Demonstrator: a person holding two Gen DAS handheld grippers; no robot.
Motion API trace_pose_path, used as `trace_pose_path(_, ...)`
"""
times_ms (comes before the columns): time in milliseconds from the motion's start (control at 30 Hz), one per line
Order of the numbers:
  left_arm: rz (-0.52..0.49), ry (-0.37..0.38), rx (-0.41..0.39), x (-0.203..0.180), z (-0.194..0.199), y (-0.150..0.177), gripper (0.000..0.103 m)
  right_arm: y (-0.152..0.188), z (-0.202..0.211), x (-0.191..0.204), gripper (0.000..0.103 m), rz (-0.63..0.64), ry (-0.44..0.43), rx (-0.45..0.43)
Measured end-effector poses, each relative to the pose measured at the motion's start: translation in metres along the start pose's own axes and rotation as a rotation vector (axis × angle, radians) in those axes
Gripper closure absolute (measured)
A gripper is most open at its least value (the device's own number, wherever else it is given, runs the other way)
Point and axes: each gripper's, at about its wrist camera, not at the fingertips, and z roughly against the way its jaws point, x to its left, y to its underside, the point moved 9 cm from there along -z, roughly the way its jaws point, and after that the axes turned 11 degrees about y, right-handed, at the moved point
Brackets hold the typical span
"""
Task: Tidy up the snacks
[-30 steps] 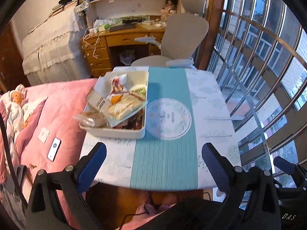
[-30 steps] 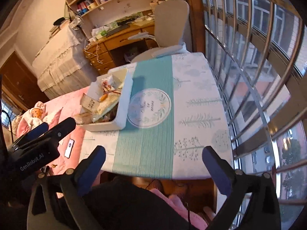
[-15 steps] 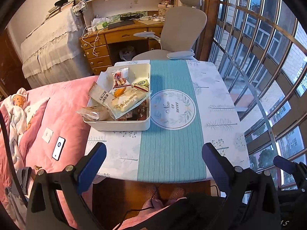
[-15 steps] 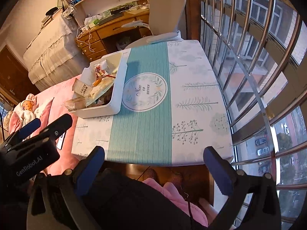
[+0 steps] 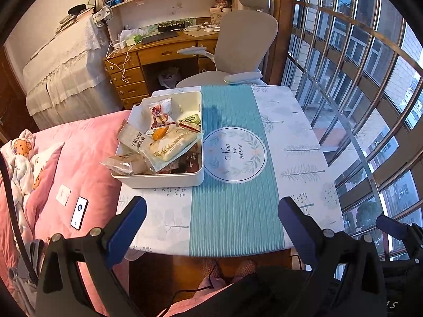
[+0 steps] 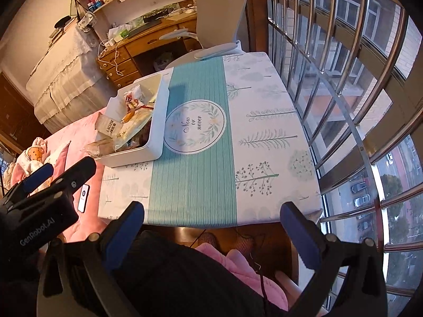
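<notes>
Your left gripper (image 5: 211, 227) and right gripper (image 6: 212, 225) both hang above the table's near edge with jaws spread wide, holding nothing. The white bin (image 5: 161, 181) sits at the table's (image 5: 296, 142) left side, touching the round mat (image 5: 234, 154); snack packets (image 5: 169, 149) lie heaped inside, some overhanging its left rim
</notes>
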Motion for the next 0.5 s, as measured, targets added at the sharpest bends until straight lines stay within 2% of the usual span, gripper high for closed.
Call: trace_pose_path(500,0.011,0.005,0.004,-0.003,-0.025,-0.021,0.004,-0.023,-0.022,-0.005,0.0,0.006,0.006,0.024)
